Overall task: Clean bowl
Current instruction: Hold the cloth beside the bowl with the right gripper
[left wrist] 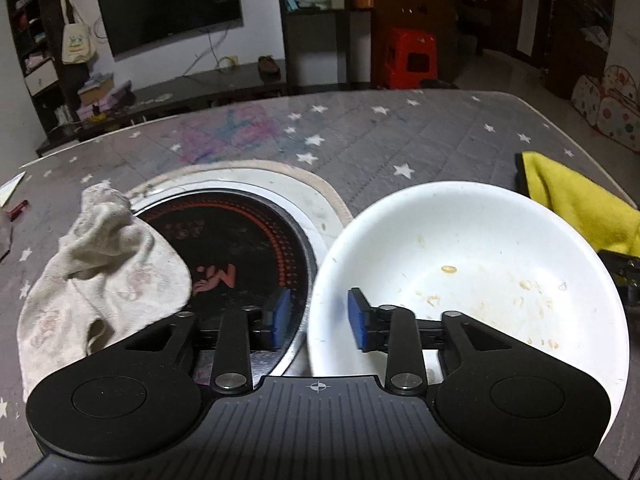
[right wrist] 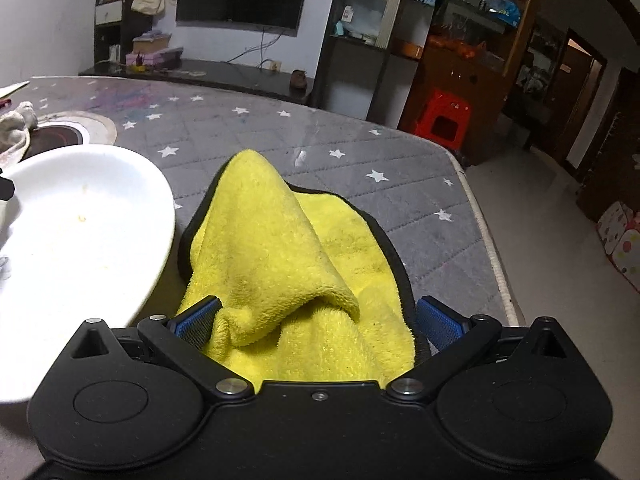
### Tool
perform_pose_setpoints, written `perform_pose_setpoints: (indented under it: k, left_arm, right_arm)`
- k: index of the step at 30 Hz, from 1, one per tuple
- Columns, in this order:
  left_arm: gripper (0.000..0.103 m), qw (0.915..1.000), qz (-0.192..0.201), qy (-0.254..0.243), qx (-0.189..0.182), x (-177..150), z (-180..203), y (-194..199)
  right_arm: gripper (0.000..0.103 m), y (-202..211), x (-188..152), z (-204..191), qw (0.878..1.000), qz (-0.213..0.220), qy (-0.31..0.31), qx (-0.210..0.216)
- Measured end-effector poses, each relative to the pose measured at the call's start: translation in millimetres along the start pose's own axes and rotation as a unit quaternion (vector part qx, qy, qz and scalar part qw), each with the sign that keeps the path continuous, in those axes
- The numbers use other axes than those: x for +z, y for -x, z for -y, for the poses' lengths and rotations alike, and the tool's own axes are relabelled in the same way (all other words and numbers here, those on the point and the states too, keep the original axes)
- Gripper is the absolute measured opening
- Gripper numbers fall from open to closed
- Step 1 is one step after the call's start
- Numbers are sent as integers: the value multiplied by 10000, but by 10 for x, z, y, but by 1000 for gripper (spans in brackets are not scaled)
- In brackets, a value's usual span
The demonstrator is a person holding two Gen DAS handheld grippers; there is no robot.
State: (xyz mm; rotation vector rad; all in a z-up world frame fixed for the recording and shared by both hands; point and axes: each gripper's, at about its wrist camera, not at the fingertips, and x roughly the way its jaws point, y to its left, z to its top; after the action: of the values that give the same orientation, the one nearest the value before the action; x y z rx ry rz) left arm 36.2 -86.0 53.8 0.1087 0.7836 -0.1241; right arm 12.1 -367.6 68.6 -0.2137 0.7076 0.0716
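Left wrist view shows one white bowl (left wrist: 472, 280), food-smeared, on the star-print table (left wrist: 360, 140), its near rim between the left gripper's (left wrist: 319, 320) parted pads. One grey rag (left wrist: 100, 272) drapes over one cooktop (left wrist: 240, 256). Right gripper (right wrist: 316, 320) stands wide around one yellow cloth (right wrist: 280, 248) lying beside the bowl.

a grey star-patterned table cover (left wrist: 360, 136) spreads ahead of the tool. a black round cooktop (left wrist: 236, 248) is set into it, ahead and left, with a crumpled off-white rag (left wrist: 100, 264) lying over its left edge. far ahead, a dark tv (left wrist: 168, 4) hangs on the wall; a red plastic stool (left wrist: 404, 56) stands beyond the table.
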Motion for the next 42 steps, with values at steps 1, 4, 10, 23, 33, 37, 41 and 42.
perform_pose_setpoints:
  k: [1,4,10,23,33,37,41,42]
  left_arm:
    - [42,10000,25,20,16,-14,-11,26]
    - [49,9999,101,76,72,-57,-42,108]
    - [64,9993,254,187,183,-143,-105,270]
    - [78,9974,338,362,527,-445,-343,453]
    - [80,9962,219,527,664,-658,-531,408]
    - [81,9959,179,575,674,-716,-579,372]
    - [81,9956,139,624,684,-774,-627,337]
    - [81,9955,129,636,687,-789,-639,328]
  right_arm:
    - [103,27,-18,-5,10000,26,-37,1]
    - [103,96,-76,-28,9998,117,-136,-3]
    - [103,200,-186,-37,9992,235,-324,5]
    - [103,344,-437,-70,9977,345,-547,203]
    - [103,220,-539,-40,9959,305,-791,315]
    - [103,223,-543,-9,9947,270,-907,392]
    - [103,236,-540,2,9944,260,-939,419]
    - [103,239,-537,2,9944,259,-937,419]
